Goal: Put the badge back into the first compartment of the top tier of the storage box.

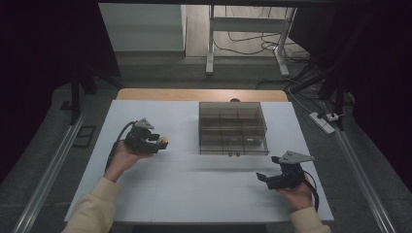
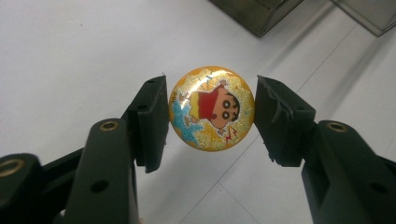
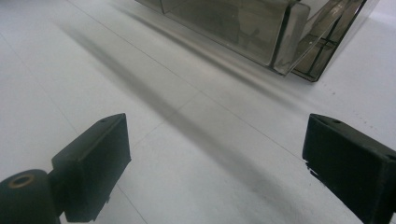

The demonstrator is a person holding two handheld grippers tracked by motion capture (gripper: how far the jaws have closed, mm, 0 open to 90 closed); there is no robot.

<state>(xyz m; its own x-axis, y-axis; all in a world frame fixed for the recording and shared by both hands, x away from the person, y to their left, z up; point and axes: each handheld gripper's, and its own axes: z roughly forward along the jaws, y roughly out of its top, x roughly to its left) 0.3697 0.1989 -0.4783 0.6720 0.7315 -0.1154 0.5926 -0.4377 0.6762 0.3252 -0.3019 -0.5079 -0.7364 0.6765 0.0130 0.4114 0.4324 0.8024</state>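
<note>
A round glittery orange badge (image 2: 211, 108) printed with a cartoon child in a red shirt sits edge to edge between the black jaws of my left gripper (image 2: 211, 119), which is shut on it and holds it above the white table. From above, that gripper (image 1: 159, 141) hovers over the table's left half, with the badge (image 1: 164, 141) at its tip pointing right. My right gripper (image 1: 263, 176) rests low near the front right, and its jaws (image 3: 215, 158) stand wide open with only bare tabletop between them.
A smoky transparent organiser box (image 1: 233, 128) with several compartments stands right of centre at the back of the white table (image 1: 194, 189); its corner (image 3: 280, 32) lies ahead of the right gripper. Beyond the table are a desk frame and floor cables.
</note>
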